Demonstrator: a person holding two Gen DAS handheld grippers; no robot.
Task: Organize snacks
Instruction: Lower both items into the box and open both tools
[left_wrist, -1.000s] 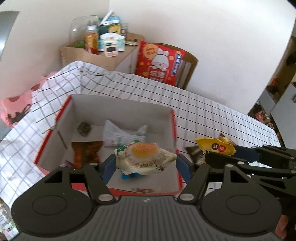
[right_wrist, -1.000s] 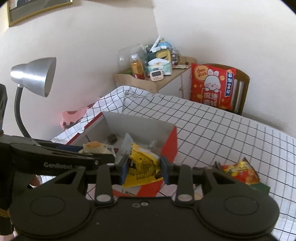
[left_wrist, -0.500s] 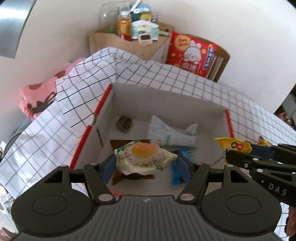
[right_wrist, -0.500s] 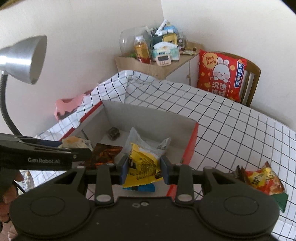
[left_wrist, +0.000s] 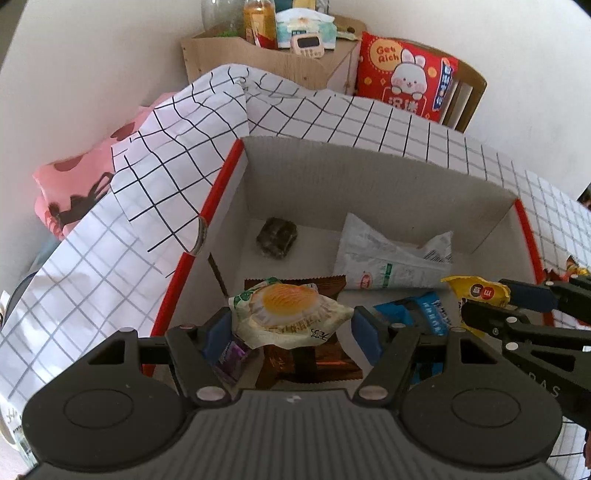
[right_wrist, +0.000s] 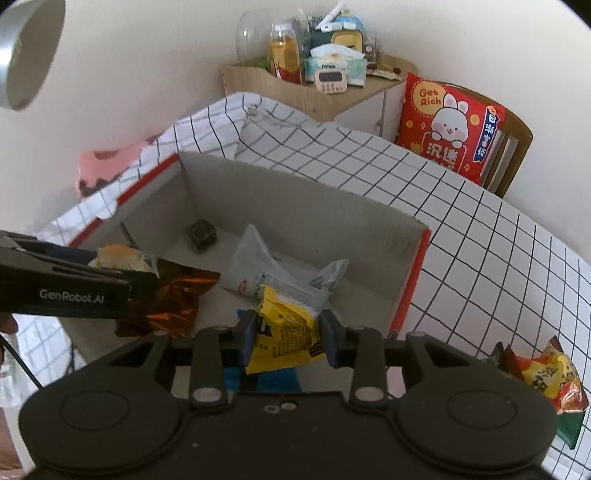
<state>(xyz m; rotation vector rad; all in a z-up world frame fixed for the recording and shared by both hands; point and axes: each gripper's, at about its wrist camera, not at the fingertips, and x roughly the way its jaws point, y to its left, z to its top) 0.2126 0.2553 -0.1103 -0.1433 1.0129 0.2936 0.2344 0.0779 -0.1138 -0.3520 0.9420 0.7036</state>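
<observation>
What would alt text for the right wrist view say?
The right tool holds a yellow snack packet above an open cardboard box already holding several wrapped snacks. The left tool carries a pastry packet over the same box, on a checked tablecloth.

A table (right_wrist: 480, 236) stood in the room. A white cloth with thin black squares (left_wrist: 388, 122) covered the table. The cloth was bunched up and wrinkled at the far corner.

A big cardboard box with red edges (right_wrist: 295, 195) sat right on the cloth. The box was open at the top. Part of the cloth lay folded over the box's left edge (left_wrist: 177, 184).

To the right of the box, well apart from it, some snack packets (right_wrist: 546, 376) lay on the cloth. One was red and yellow, one was dark brown, and a green one peeked out under them.
</observation>
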